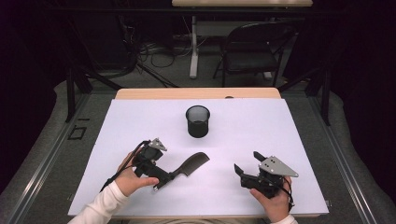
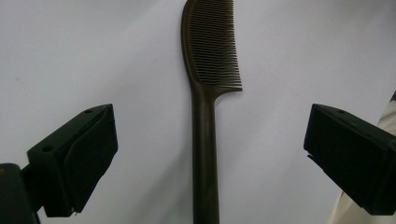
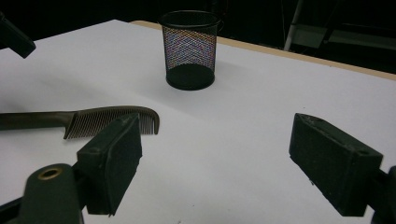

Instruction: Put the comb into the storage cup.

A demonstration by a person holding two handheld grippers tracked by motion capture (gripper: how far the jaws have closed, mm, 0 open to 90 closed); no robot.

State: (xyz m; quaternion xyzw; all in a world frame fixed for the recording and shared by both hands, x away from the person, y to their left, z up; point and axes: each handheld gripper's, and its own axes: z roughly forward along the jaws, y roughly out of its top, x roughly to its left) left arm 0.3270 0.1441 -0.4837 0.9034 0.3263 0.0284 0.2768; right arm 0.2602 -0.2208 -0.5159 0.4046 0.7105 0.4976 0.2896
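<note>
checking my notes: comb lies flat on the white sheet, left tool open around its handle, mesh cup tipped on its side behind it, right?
One thing is wrong: the mesh cup stands upright, mouth up, as the right gripper view shows. The comb does lie flat on the white sheet, with the left tool open around its handle.

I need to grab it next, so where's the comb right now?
The comb lies flat on the white table, near the front and left of centre in the high view, its handle between the open jaws of the left gripper.

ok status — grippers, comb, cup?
Left gripper open, jaws either side of comb handle, not closed on it. Right gripper open, holding nothing. Comb flat on the sheet; mesh cup upright beyond it, nothing between.
</note>
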